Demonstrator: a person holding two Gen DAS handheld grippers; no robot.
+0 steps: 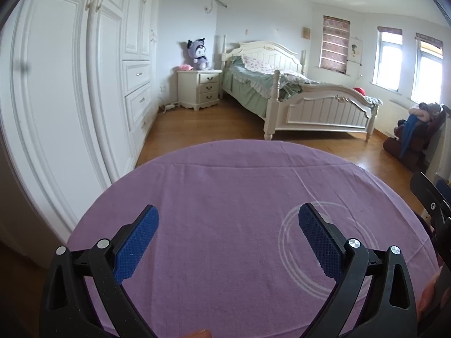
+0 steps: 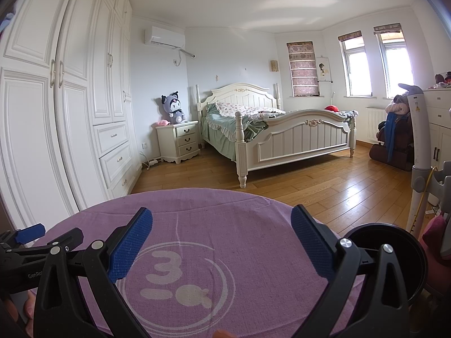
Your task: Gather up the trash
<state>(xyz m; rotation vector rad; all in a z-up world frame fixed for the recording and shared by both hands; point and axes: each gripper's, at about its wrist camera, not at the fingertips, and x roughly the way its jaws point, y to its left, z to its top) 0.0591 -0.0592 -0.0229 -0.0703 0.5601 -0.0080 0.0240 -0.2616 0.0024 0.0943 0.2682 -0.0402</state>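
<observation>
While both grippers hang above the round table draped in a purple cloth point(image 1: 225, 197), the left gripper point(image 1: 228, 242) and the right gripper point(image 2: 222, 242) each hold their blue-padded jaws spread wide with nothing between them. No trash shows on the cloth in either view, so its place and its heading cannot be told; a black round bin point(image 2: 394, 256) stands just beside the table's right edge, behind the right gripper's right finger. Past the table lie bare wooden floor point(image 2: 310, 186), a white bed point(image 2: 282, 135), a nightstand point(image 1: 198, 88) and a white wardrobe point(image 1: 70, 84).
</observation>
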